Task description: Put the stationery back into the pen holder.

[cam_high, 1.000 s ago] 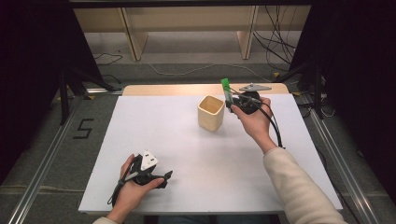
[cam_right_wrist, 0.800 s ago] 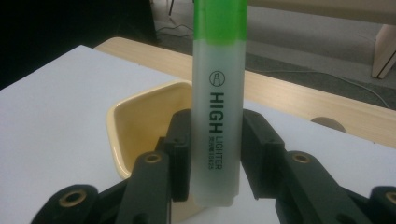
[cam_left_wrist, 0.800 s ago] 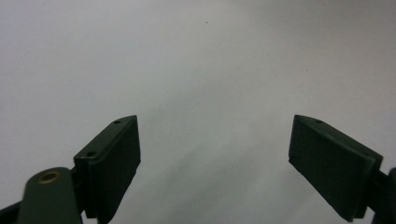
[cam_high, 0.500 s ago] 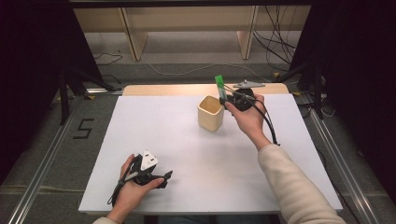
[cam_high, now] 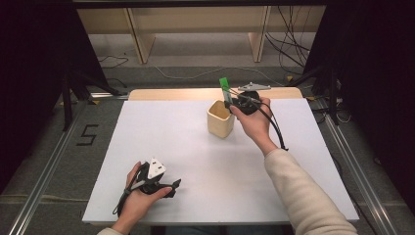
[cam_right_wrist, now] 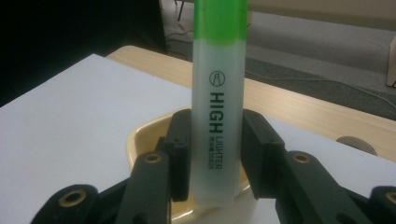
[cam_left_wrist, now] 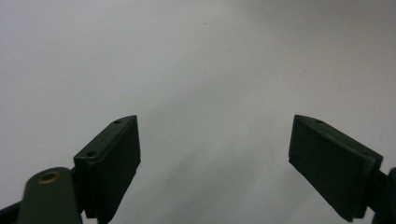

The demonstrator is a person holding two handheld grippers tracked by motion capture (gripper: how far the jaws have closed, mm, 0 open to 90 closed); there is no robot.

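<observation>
My right gripper is shut on a green-capped highlighter, which stands upright between the pads. Its lower end hangs over the mouth of a cream square cup at the back middle of the white table. At the front left of the table, a hand keeps my left gripper low over the white surface. Its jaws stand wide apart with nothing between them.
A wooden strip borders the table's far edge. Beyond it stand wooden shelf legs and loose cables on the floor. Metal rails run along both sides of the table.
My right gripper has carried the highlighter leftwards from behind the cup's right side to above its mouth. The left gripper has kept still.
</observation>
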